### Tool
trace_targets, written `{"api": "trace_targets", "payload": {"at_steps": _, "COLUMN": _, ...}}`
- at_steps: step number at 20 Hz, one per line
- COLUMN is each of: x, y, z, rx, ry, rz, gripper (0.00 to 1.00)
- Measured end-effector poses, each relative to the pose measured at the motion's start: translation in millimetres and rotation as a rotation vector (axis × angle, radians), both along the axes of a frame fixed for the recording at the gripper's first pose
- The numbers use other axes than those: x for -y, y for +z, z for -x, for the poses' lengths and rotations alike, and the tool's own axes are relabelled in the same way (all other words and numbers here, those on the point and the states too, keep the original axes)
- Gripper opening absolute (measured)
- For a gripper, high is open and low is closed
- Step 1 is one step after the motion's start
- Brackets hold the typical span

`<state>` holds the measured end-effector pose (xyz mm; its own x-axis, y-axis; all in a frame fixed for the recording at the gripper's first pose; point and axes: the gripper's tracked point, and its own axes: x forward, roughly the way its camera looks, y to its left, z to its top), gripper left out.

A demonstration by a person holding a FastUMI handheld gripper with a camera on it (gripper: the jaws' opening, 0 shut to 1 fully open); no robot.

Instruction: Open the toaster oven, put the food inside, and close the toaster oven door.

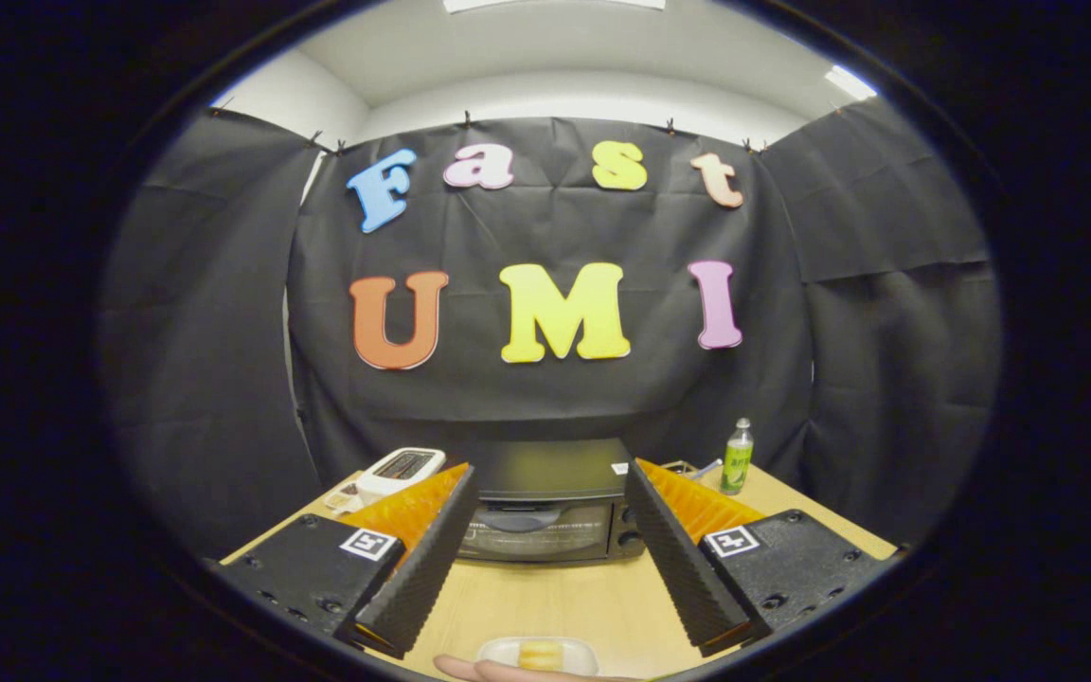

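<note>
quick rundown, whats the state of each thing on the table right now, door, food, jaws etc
toaster oven: door shut, standing beyond the fingers at the table's back
food: on a small white dish near the fingers, not yet in the oven
gripper: jaws open wide, holding nothing
hand: fingertips at the dish's near edge
green bottle: upright, cap on
white appliance: left of the oven, sitting idle

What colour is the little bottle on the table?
Green, with a pale cap. The bottle shows best in the gripper view, standing beyond the open gripper.
</note>
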<state>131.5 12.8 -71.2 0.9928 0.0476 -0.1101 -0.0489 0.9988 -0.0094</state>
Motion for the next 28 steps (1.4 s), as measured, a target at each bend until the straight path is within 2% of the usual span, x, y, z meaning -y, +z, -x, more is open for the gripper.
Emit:
{"api": "trace_targets", "payload": {"at_steps": 3, "x": -1, "y": -28, "z": -37, "rx": -0.052, "ry": -0.003, "rz": 0.017, "gripper": 1.00}}
{"api": "trace_targets", "payload": {"at_steps": 8, "x": -23, "y": -80, "z": -89, "rx": -0.182, "ry": 0.026, "rz": -0.025, "gripper": 1.00}}
{"api": "trace_targets", "payload": {"at_steps": 16, "x": -47, "y": -133, "z": -157, "rx": -0.246, "ry": 0.034, "rz": -0.006, "gripper": 1.00}}
{"api": "trace_targets", "payload": {"at_steps": 19, "x": -47, "y": -150, "z": -171, "rx": -0.288, "ry": 0.032, "rz": -0.010, "gripper": 1.00}}
{"api": "trace_targets", "payload": {"at_steps": 22, "x": -37, "y": -150, "z": -179, "rx": -0.275, "ry": -0.003, "rz": 0.005, "gripper": 1.00}}
{"api": "trace_targets", "payload": {"at_steps": 28, "x": -40, "y": -151, "z": -183, "rx": -0.275, "ry": -0.021, "rz": 0.037, "gripper": 1.00}}
